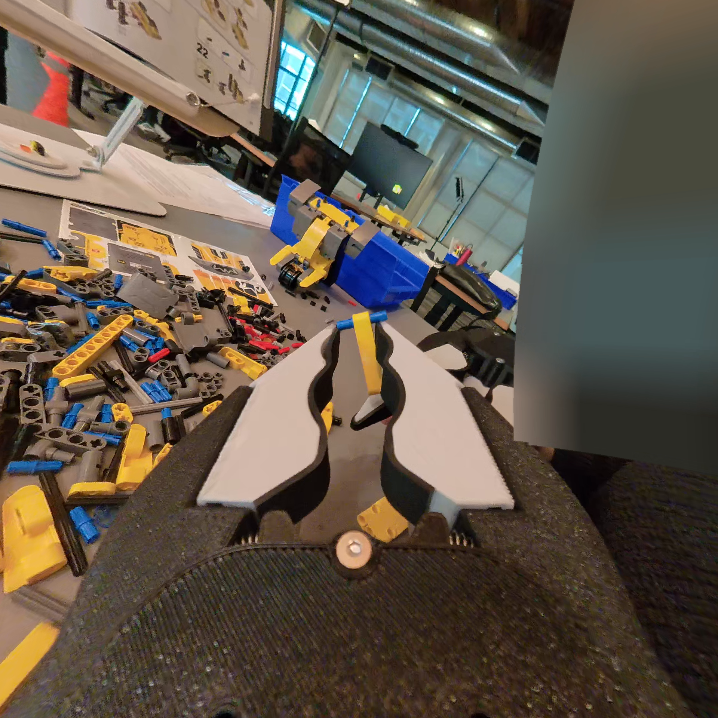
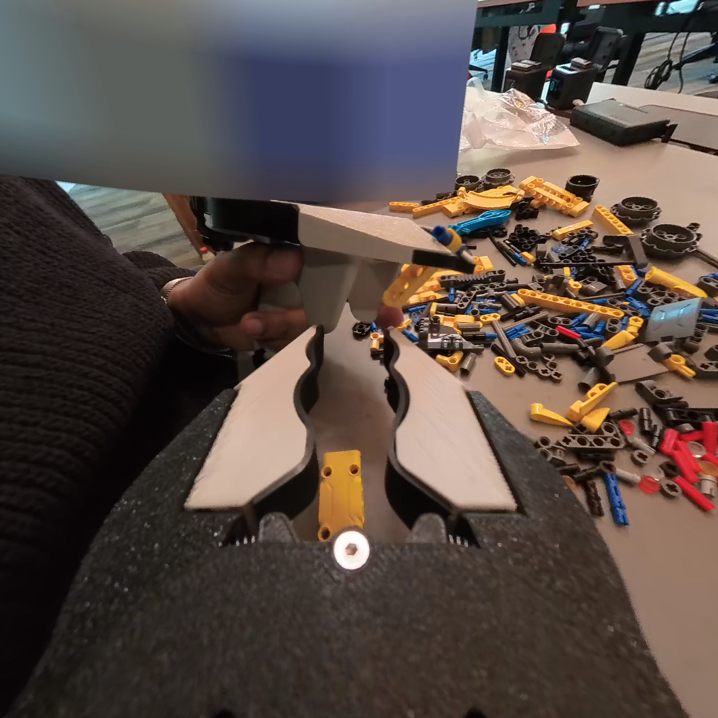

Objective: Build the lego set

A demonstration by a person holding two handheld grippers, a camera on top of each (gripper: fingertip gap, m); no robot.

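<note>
While the left tool (image 1: 355,330) pinches a thin yellow beam (image 1: 367,349) at its tips, a blue pin (image 1: 361,321) crosses the beam's far end, just past the fingertips. Beam's long axis runs back along the fingers. Right tool (image 2: 352,334) is spread and empty, just below the left tool (image 2: 443,252), so likely the nearer one to work the pin. Loose parts (image 2: 582,311) lie right of it on the tabletop (image 2: 660,582).

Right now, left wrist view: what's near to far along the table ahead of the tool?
Left tool gripping a yellow beam with blue pin → small black and red bits → partly built yellow-grey model → blue bin → dark monitor.
</note>
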